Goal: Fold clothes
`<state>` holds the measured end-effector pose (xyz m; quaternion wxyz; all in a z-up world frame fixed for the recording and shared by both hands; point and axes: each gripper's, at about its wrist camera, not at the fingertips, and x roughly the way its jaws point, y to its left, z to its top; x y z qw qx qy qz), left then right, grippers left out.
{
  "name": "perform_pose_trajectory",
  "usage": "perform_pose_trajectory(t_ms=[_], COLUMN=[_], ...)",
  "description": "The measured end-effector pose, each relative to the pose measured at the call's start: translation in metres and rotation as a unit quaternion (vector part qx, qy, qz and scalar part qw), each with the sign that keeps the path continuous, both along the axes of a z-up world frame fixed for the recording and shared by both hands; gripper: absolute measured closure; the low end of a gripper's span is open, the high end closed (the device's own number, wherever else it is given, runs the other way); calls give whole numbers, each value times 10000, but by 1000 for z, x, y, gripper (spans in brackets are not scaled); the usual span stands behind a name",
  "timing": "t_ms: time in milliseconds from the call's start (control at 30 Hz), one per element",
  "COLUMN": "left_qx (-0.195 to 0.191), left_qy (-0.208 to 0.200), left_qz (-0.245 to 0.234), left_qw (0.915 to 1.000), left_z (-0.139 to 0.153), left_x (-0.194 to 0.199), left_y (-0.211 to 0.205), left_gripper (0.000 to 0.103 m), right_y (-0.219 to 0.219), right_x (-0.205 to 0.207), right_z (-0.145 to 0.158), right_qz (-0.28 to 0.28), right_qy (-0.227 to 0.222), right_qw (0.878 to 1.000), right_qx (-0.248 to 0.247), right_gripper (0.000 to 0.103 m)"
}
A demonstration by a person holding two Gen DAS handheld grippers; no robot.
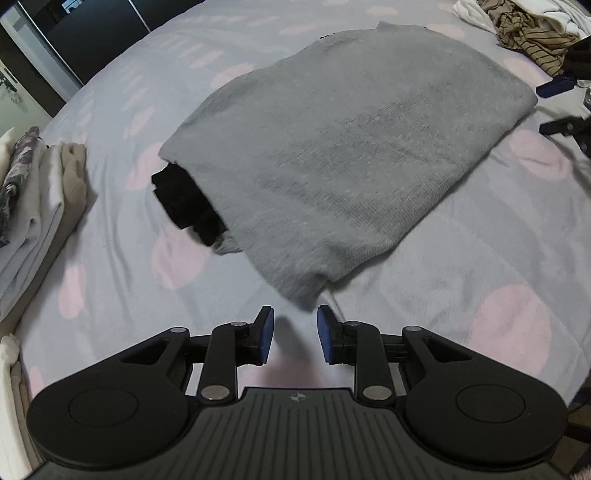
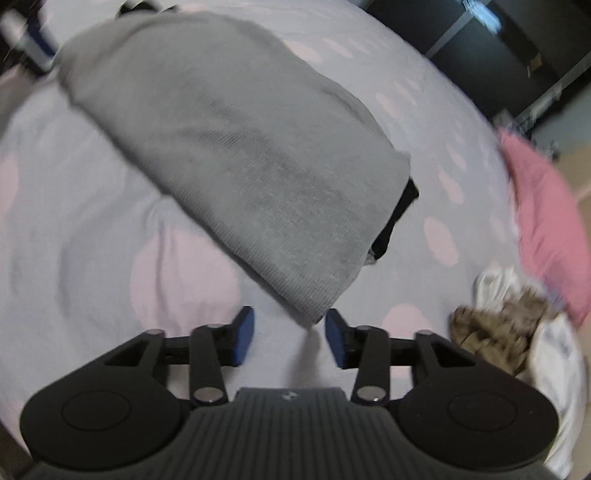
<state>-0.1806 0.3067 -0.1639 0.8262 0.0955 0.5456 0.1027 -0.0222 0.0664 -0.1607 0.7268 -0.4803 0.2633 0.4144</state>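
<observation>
My left gripper (image 1: 295,334) hangs over the bed, blue pads parted with nothing between them, the near corner of the folded grey sweater (image 1: 332,155) just ahead of its tips. My right gripper (image 2: 289,338) is likewise spread and empty, and another corner of the sweater points into its gap without touching either pad. The sweater lies flat in the middle of the lilac bedspread (image 1: 129,280) with pink spots, a black garment (image 1: 184,201) poking out from one side. A stack of folded laundry (image 1: 40,195) sits at one edge; beyond, a heap of unfolded clothes (image 1: 532,33) waits near a pink pillow (image 2: 546,218).
</observation>
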Motion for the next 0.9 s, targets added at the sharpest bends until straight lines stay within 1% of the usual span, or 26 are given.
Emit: perform_pose_trajectory(t_ms=[100,200,233,267,333,400,433,533,633,667,700,733,767,833,867,900], left_qx=[-5,-69,-84,-90,-96,-126,-156,-194,-164,-96,7,91,156,264,317,391], left_qy=[-103,-84,-88,-105,-149,-168,-152,-67,104,156,178,180,145,-30,-128,-254], left_qz=[-25,-8,-3,-1,19,71,117,191,247,258,240,207,185,204,220,217], left_qw=[9999,9999,9999,9999,9998,9998,9997,9996,9995,9995,9996,9996,9996,9994,9992,9987], left_z=[-1,-2,-2,-1,1,4,4,3,1,1,2,4,7,14,17,20], left_x=[4,6,6,5,2,-2,-4,-8,-10,-11,-12,-14,-15,-17,-18,-19], left_y=[0,3,4,4,5,8,11,17,19,18,16,13,10,2,-2,-6], left_gripper=[80,92,93,94,96,97,97,97,97,97,95,90,86,70,64,54], right_y=[-1,2,3,4,5,4,3,0,-3,-4,-4,-4,-4,-4,-4,-4], right_x=[-6,-11,-12,-13,-14,-11,-8,1,1,-1,-3,-6,-9,-14,-17,-20], right_z=[-9,-16,-17,-19,-20,-18,-16,-13,-10,-9,-8,-6,-5,-2,-1,1], right_qz=[263,497,581,668,679,577,508,323,318,323,348,376,405,461,490,518], right_qy=[-469,-812,-880,-944,-909,-821,-770,-615,-644,-682,-693,-698,-704,-715,-720,-725], right_qw=[9985,9952,9940,9927,9925,9937,9944,9965,9962,9957,9957,9958,9958,9958,9957,9956], right_qx=[-123,-211,-273,-343,-458,-500,-507,-469,-496,-529,-502,-464,-427,-351,-313,-275], right_gripper=[52,54,58,70,87,90,95,95,94,93,88,72,50,32,31,30])
